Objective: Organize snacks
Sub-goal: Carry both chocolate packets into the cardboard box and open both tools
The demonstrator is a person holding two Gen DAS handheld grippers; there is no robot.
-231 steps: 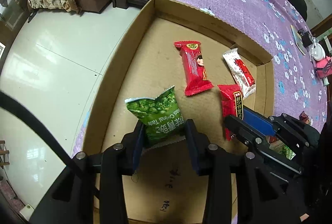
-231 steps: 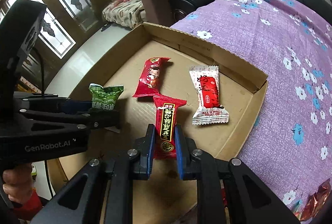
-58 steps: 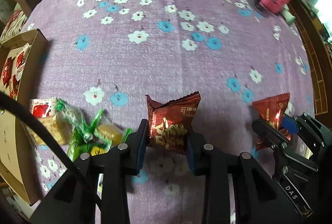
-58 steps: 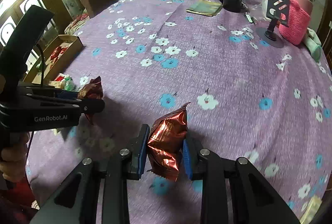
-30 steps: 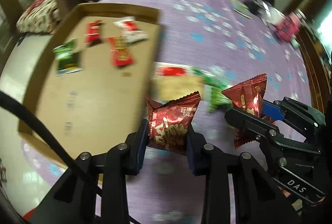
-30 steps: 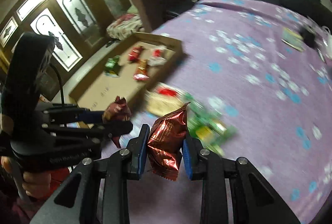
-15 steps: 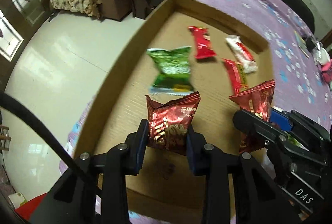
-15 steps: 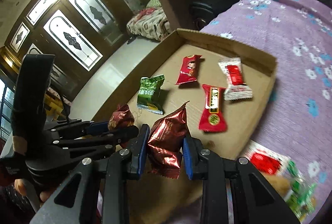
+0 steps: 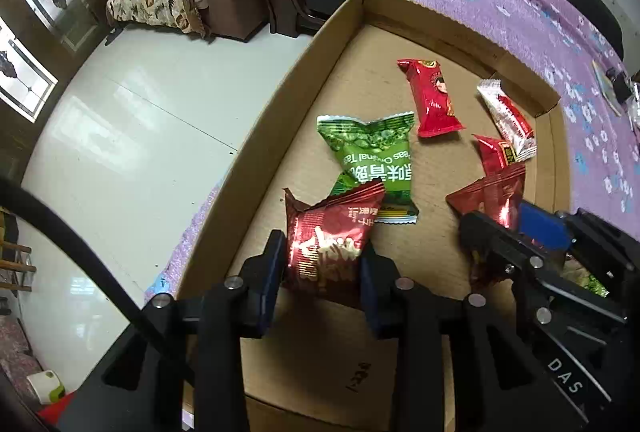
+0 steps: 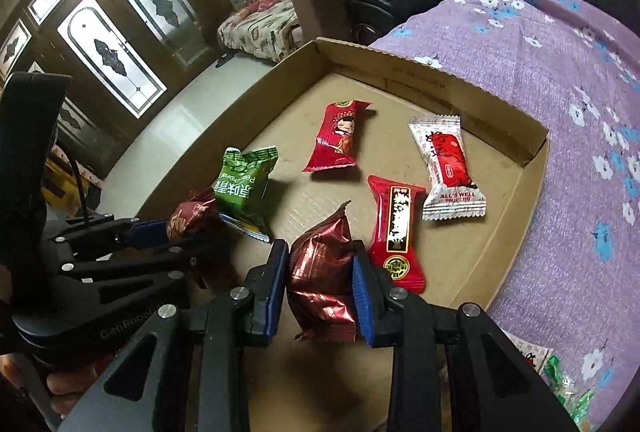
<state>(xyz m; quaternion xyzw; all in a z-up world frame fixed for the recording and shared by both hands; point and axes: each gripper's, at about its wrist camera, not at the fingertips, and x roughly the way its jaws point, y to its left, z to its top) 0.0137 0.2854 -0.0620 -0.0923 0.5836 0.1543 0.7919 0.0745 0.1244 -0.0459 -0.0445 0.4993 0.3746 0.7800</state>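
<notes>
Shallow brown cardboard tray (image 9: 332, 44) at the corner of the purple flowered bench (image 10: 560, 44), holding a green pea packet (image 9: 372, 152), two red wrappers and a white one; left hand-held gripper (image 9: 322, 272) with a dark red foil snack packet (image 9: 332, 244) between its jaws, which have just been opening, pads at its sides; right hand-held gripper (image 10: 320, 284) likewise around a crumpled maroon foil packet (image 10: 322, 276), loosening. Advice: release low over the tray's bare near floor, clear of the green packet, then lift straight up.
</notes>
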